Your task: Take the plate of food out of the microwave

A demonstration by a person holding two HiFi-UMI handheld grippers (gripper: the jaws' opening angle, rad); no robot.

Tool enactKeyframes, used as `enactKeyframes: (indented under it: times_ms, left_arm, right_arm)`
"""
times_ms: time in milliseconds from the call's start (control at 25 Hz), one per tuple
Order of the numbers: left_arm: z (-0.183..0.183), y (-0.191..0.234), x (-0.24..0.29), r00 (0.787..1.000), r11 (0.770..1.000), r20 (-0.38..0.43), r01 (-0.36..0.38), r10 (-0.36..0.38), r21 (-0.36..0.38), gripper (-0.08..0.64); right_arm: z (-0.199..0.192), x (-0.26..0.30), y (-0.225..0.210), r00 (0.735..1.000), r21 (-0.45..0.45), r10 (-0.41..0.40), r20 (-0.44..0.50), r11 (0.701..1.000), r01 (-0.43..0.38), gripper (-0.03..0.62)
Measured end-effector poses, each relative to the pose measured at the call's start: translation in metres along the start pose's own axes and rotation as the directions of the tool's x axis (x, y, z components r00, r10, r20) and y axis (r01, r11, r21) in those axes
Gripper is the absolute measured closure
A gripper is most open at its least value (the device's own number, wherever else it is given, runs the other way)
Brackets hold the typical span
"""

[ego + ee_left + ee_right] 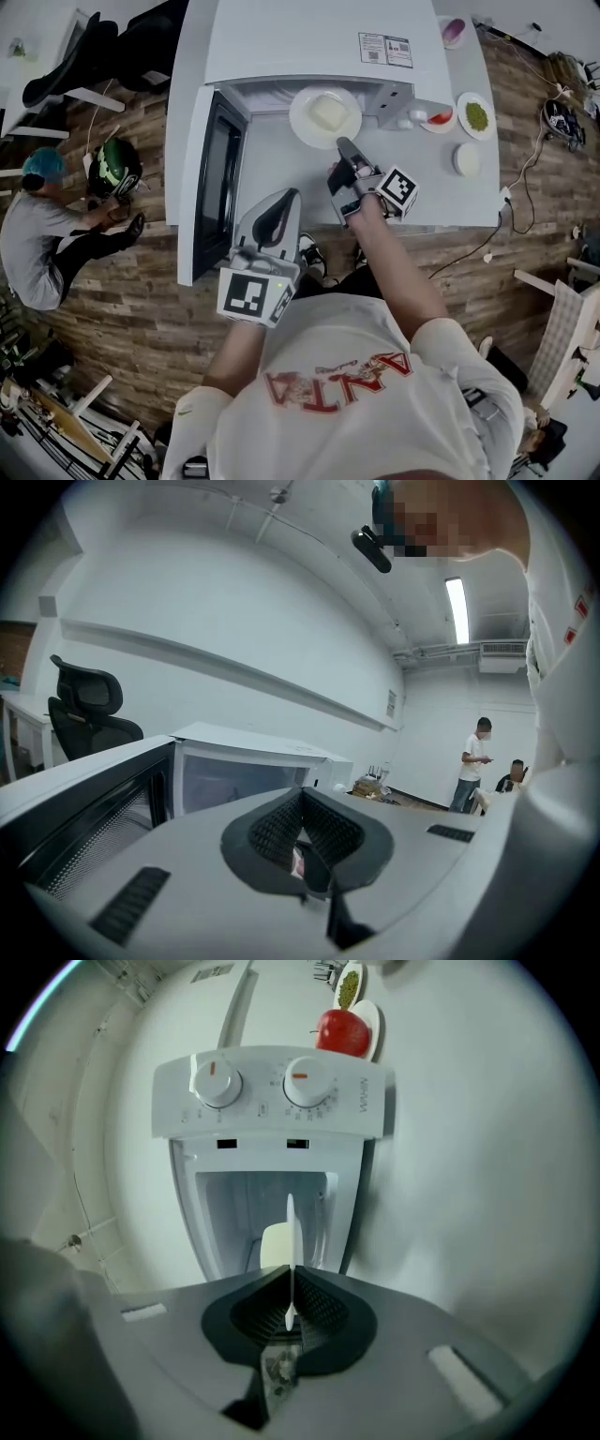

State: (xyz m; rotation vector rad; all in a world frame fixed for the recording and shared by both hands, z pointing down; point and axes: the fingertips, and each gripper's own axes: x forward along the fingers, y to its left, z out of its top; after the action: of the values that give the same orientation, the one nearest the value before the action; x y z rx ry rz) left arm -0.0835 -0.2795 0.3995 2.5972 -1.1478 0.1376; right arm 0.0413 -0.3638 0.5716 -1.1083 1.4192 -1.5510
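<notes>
Right gripper (345,146): clenched on your plate's (302,129) near rim.
Plate: at the microwave (309,42) opening, directly beyond the jaws.
Left gripper (284,202): closed, empty, farther off; pull with the right.

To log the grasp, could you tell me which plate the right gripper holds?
The plate with the pale block, at the microwave; the others lie untouched.

Glossy white plate (300,124), matt wood-plank floor (122,309)
</notes>
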Motion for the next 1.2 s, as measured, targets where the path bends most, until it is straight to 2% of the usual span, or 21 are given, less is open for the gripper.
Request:
enactKeyframes:
  times_ms: [240, 480, 720, 1000, 1200]
  left_arm:
    - [0.004, -0.027, 0.01, 0.998, 0.998, 0.002, 0.056, -0.056, 0.014, 0.551]
    - [0.002, -0.056, 0.024, 0.992, 0.992, -0.007, 0.123, -0.123, 0.023, 0.551]
    - [-0.008, -0.092, 0.04, 0.978, 0.979, -0.053, 0.201, -0.2, 0.018, 0.551]
    - [-0.021, -0.121, 0.057, 0.961, 0.965, -0.096, 0.263, -0.26, 0.019, 0.551]
    - [-0.023, -0.131, 0.065, 0.956, 0.961, -0.107, 0.277, -0.273, 0.021, 0.551]
  right_arm:
    - [0.007, -0.067, -0.015, 0.999, -0.01, -0.03, -0.014, 0.999, 0.03, 0.578]
    - [0.022, -0.132, -0.055, 0.993, 0.009, -0.106, 0.055, 0.994, 0.106, 0.578]
    - [0.05, -0.181, -0.082, 0.982, 0.035, -0.139, 0.13, 0.99, 0.135, 0.577]
    - [0.096, -0.221, -0.101, 0.956, 0.058, -0.168, 0.241, 0.986, 0.158, 0.578]
    - [0.118, -0.231, -0.109, 0.943, 0.082, -0.193, 0.272, 0.981, 0.177, 0.578]
